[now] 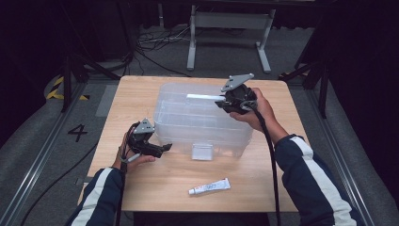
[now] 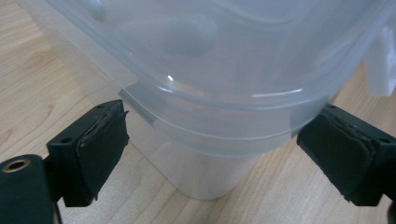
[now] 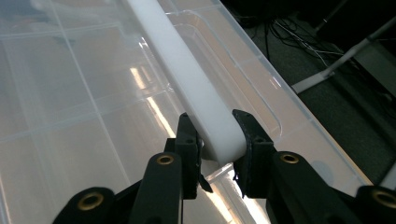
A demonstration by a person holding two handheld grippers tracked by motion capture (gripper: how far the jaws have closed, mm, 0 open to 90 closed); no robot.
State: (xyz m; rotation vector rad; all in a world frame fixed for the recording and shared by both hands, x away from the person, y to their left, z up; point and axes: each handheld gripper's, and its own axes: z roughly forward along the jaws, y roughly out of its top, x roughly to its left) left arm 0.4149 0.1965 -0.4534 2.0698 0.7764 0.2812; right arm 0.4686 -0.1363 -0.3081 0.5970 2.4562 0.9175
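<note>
At the left of the high view you have grey carpet floor (image 1: 42,127) with a metal rail running diagonally, a painted "4" (image 1: 77,132) beside it, and yellow-and-black hazard tape (image 1: 57,87) a little above that; loose cables (image 1: 155,44) lie at the upper middle on the floor, next to a grey stand's legs (image 1: 228,35), and the rest of the room is dark. The light wooden table (image 1: 155,188) fills the centre. At its lower left your left gripper (image 1: 162,149) sits by the near left corner of the clear plastic storage box (image 1: 179,123); in the left gripper view its jaws stand wide apart on either side of that rounded corner (image 2: 210,116), the pads not pressing on it. The box rests in the middle of the table under its clear lid (image 3: 70,93), with a white latch tab (image 1: 202,151) on its near side. Below it, at the lower centre of the table, lies a small white tube (image 1: 209,187) whose print is too small to read. At the upper right your right gripper (image 1: 225,104) reaches over the lid, and in the right gripper view its jaws are narrowed onto the end of the white handle bar (image 3: 196,93), both pads pressing against it.
</note>
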